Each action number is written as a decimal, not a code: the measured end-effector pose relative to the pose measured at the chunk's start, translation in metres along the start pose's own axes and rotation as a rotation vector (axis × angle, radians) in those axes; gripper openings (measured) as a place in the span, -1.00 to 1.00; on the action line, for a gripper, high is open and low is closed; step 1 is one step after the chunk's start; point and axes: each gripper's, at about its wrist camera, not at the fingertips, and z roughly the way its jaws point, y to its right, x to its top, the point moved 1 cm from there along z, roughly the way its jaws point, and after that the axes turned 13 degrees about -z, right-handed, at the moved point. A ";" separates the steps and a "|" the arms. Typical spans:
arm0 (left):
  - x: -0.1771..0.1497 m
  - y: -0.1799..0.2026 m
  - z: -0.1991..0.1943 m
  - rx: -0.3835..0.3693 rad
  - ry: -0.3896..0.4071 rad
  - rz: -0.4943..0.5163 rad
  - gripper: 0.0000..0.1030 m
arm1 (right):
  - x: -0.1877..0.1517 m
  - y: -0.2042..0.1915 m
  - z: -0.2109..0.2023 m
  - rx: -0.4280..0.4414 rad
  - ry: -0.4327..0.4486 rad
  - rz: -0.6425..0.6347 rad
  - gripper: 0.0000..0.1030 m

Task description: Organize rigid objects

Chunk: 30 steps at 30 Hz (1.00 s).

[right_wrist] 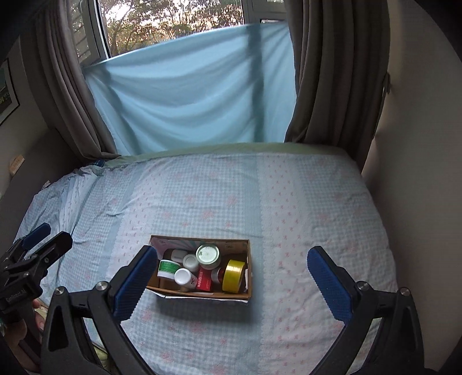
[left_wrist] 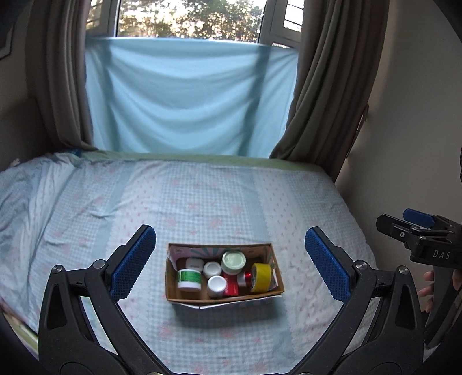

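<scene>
The left gripper (left_wrist: 229, 259) is wide apart and holds nothing. Its two blue pads (left_wrist: 134, 261) stick out over the bed (left_wrist: 202, 196). A cardboard box (left_wrist: 222, 300) sits on the bed right between the pads and a little past them. The box does not touch the gripper.

The right gripper (right_wrist: 231, 277) is wide apart too, and it is empty. In its own view the box (right_wrist: 202, 295) lies between the fingers but closer to the left pad (right_wrist: 135, 282), which covers the box's near left corner. I cannot tell if that pad touches the box.

The box is open on top and full of small things. There is a roll of yellow tape (left_wrist: 261, 277) standing on its edge at the right end. Next to it is a red box (left_wrist: 231, 285) and a shiny red can (left_wrist: 245, 279). A jar with a pale green lid (left_wrist: 234, 261) stands near the back. A white tub with a green label (left_wrist: 189, 279) lies at the left end. Small white-capped bottles (left_wrist: 216, 285) fill the middle.

Each gripper shows at the side of the other's view. The right one (left_wrist: 415, 228) is off to the right of the left gripper, and a hand (left_wrist: 427, 285) peeks out under it. Behind the bed hang a light blue sheet (left_wrist: 187, 95) and brown curtains (left_wrist: 332, 86) by a window (left_wrist: 187, 17)
</scene>
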 end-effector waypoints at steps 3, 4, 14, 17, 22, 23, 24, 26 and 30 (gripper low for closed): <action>-0.001 0.015 -0.023 0.006 0.054 0.015 1.00 | 0.000 0.005 -0.027 -0.010 0.056 -0.012 1.00; -0.001 0.019 -0.029 0.009 0.073 0.016 1.00 | -0.001 0.006 -0.034 -0.018 0.072 -0.020 1.00; -0.020 0.044 -0.051 0.042 0.164 0.051 1.00 | -0.018 0.018 -0.064 -0.082 0.162 -0.021 1.00; -0.024 0.048 -0.050 0.046 0.162 0.051 1.00 | -0.021 0.022 -0.067 -0.094 0.169 -0.017 1.00; -0.026 0.052 -0.052 0.051 0.173 0.055 1.00 | -0.025 0.029 -0.072 -0.111 0.179 -0.011 1.00; -0.026 0.053 -0.052 0.054 0.174 0.058 1.00 | -0.025 0.030 -0.073 -0.113 0.181 -0.009 1.00; -0.027 0.054 -0.053 0.056 0.175 0.061 1.00 | -0.026 0.030 -0.073 -0.114 0.183 -0.007 1.00; -0.027 0.056 -0.053 0.055 0.174 0.061 1.00 | -0.027 0.032 -0.074 -0.116 0.186 -0.005 1.00; -0.027 0.056 -0.054 0.044 0.175 0.057 1.00 | -0.027 0.031 -0.075 -0.119 0.185 -0.006 1.00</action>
